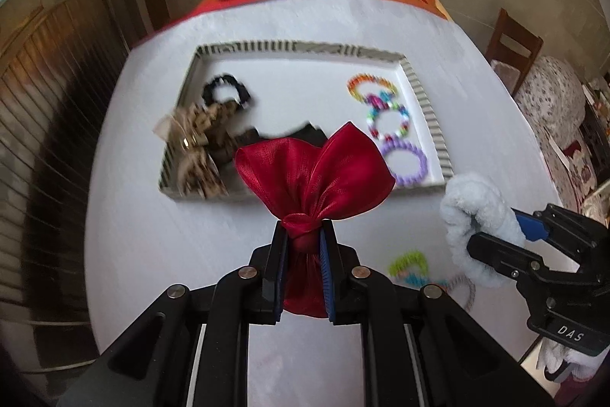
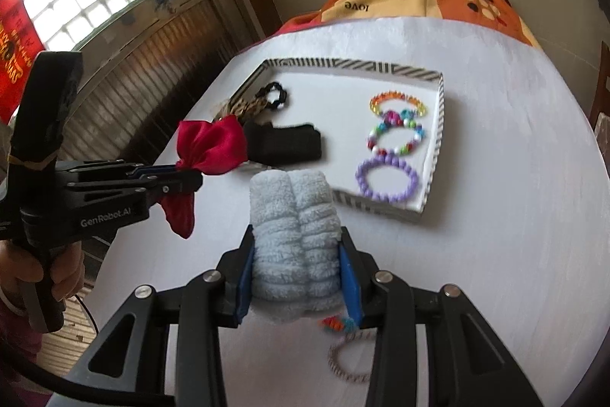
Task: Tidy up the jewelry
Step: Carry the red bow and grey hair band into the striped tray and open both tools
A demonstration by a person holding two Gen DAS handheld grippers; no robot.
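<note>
Left tongs (image 1: 303, 254): clamped on red satin bow (image 1: 312, 170), held above the desk (image 1: 152, 235) just short of striped tray (image 1: 305, 46). Right tongs (image 2: 297, 277): squeezing pale-blue fluffy scrunchie (image 2: 293, 227), beside tray. Risk: slippery satin knot sliding free; colliding over tray.

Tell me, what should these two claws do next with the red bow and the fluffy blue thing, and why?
Probably carry both forward over the striped tray and lower them. The left gripper pinches the red bow and the right gripper clamps the blue scrunchie, both short of the tray, whose left side already holds fabric hair pieces.
</note>
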